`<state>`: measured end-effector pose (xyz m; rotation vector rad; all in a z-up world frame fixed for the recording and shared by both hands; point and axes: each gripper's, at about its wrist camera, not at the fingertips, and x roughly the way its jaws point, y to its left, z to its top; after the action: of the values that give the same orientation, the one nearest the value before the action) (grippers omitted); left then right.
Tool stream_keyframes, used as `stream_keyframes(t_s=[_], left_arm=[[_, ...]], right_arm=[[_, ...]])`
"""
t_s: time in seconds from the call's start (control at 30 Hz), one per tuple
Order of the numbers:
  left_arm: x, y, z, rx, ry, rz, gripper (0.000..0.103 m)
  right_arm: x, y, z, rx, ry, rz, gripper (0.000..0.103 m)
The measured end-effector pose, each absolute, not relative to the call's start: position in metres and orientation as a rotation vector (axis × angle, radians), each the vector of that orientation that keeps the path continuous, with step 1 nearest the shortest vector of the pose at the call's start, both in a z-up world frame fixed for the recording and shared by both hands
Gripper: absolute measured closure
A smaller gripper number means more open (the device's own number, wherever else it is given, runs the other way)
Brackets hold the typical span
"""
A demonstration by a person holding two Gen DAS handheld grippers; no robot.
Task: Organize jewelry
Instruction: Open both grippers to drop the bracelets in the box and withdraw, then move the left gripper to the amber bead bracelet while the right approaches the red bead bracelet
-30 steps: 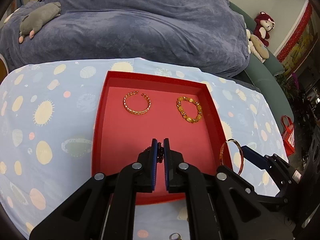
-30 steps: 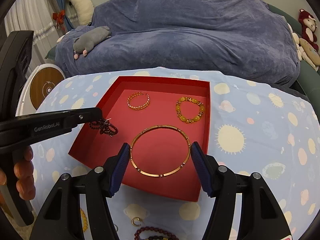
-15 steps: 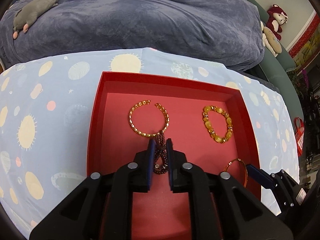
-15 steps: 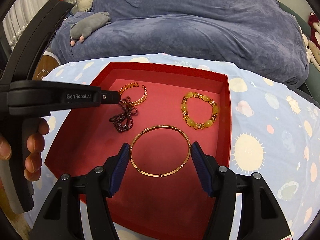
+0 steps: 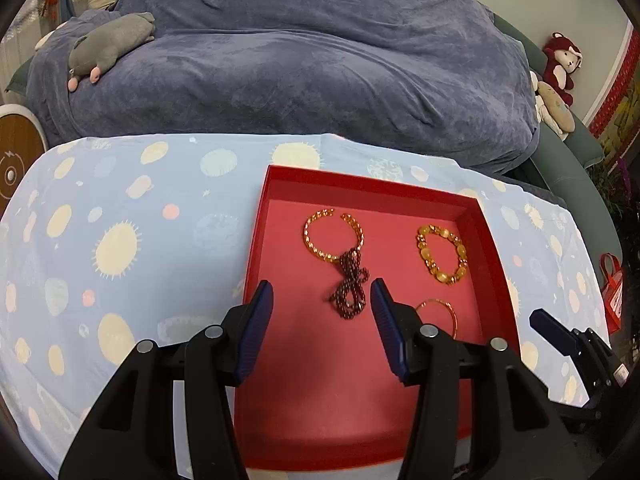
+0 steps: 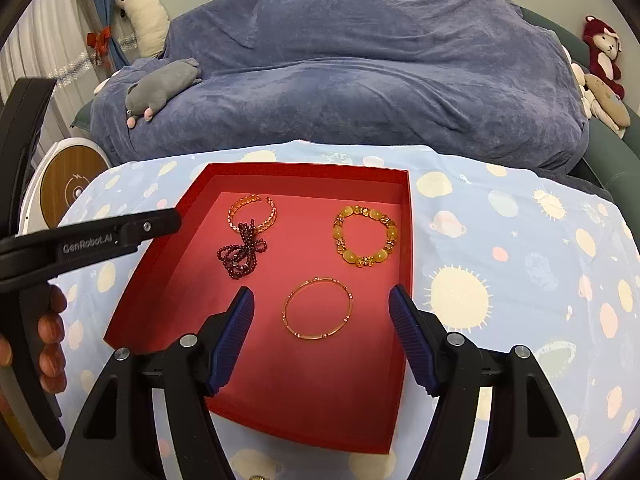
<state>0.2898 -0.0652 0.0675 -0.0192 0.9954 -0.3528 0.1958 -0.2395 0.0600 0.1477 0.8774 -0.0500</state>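
Jewelry lies in the red tray [image 6: 406, 240] on the spotted blue cloth [image 6: 500, 280]. Four pieces are inside:

- Dark red bead string [image 6: 240, 254], bunched, its upper end overlapping the lower edge of the open gold cuff [image 6: 253, 212] at the far left.
- Amber bead bracelet [image 6: 365, 242], far right, apart from the others.
- Thin gold bangle [image 6: 318, 313], flat on the tray floor, near side.

Left gripper [image 5: 322, 300]: jaws opening, pads clear of the bead string, which lies between and beyond them. Right gripper [image 6: 321, 308]: jaws opening, released, the bangle lying between the pads, touching neither.
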Motion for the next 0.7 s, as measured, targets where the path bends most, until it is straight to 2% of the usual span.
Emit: stream_keyframes(t_s=[0.33,0.7], left_arm=[[0.207,-0.028,0.072,-0.047,0.982,-0.299,0.053],[0.123,-0.001,0.048,-0.074,1.046,-0.267,0.049]], right_arm=[[0.133,-0.241,0.079,0.197,0.876,-0.093,0.036],[0.056,-0.237,0.07,0.208,0.92,-0.133,0.036]])
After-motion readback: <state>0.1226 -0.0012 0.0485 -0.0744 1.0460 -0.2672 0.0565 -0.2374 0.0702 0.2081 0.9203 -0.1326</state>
